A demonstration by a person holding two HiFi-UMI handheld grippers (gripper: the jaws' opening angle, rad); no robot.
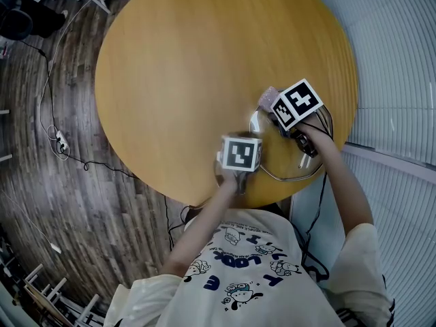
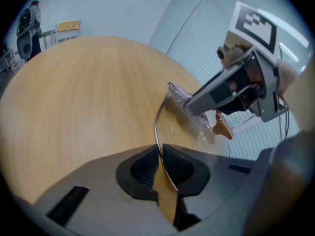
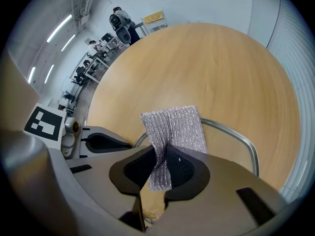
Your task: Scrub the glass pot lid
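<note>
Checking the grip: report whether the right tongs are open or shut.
Shut: the right tongs pinch the scrubbing cloth, creased between them.

Office-like room: round wooden table (image 1: 204, 60), desk rows (image 3: 92, 67), strip lights (image 3: 59, 27), window blinds (image 1: 402, 53).

The glass pot lid (image 1: 289, 161) — clear, steel-rimmed — sits at the near edge of the table (image 1: 191, 67); a silvery mesh scrub cloth (image 3: 172, 129) — creased — drapes at its far rim.

Round wooden table (image 1: 191, 67) on plank floor (image 1: 61, 203); glass pot lid (image 1: 286, 163) resting near its right edge
</note>
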